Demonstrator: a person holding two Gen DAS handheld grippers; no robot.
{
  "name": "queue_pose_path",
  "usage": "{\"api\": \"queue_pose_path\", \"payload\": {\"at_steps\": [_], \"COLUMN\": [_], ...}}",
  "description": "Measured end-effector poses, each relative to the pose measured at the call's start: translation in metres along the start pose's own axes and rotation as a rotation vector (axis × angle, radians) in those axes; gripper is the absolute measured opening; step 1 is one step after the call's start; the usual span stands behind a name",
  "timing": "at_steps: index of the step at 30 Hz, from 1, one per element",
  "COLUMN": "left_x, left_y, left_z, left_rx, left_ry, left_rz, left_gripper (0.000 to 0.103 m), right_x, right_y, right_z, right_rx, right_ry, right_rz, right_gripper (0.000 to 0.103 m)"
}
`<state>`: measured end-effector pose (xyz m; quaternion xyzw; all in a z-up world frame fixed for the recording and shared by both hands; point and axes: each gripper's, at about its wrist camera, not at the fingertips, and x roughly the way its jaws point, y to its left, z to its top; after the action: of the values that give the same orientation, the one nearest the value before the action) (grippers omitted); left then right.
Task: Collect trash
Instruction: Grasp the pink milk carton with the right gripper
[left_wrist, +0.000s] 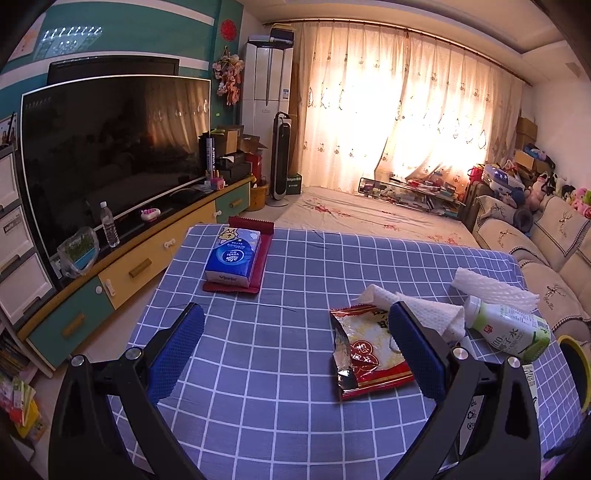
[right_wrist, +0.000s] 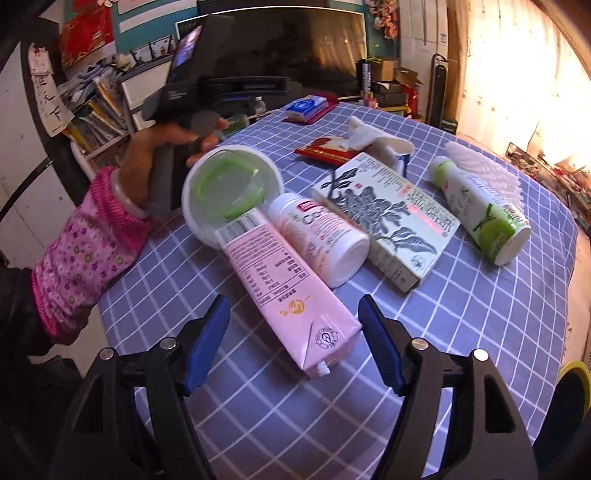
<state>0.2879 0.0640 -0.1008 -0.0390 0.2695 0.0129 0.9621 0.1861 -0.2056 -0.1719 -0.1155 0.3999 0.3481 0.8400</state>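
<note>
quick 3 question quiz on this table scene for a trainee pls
1. True or false: the pink carton lies on its side between the right gripper fingers.
2. What sits on the red tray at the table's far end?
A. blue tissue pack
B. green bottle
C. white tub
3. Fill in: the crumpled paper towel lies partly over the red snack ____.

Key:
1. True, though the fingers stand apart from it.
2. A, the tissue pack.
3. wrapper
</note>
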Motion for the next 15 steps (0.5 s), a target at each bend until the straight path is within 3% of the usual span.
{"api": "queue_pose_path", "payload": {"at_steps": [6,11,15], "left_x": [0.000,0.000,0.000], "left_y": [0.000,-0.001,-0.001], "left_z": [0.000,-0.001,-0.002], "left_rx": [0.007,0.004,0.007], "left_ry": [-0.006,-0.001,0.002], "left_rz": [-0.001,-0.008,-0.013], "left_gripper": [0.098,0.098,0.098], "right_x": [0.008,0.031,0.026], "right_y": [0.016,0.013,0.013], "right_z": [-0.003,-0.005,-0.010], "right_rx": [-0.033,-0.025,-0.010], "right_ry": [0.054,0.102,0.093], "right_rz": [0.000,-0.032,-0.026], "right_gripper": [0.058,0.042,0.039]}}
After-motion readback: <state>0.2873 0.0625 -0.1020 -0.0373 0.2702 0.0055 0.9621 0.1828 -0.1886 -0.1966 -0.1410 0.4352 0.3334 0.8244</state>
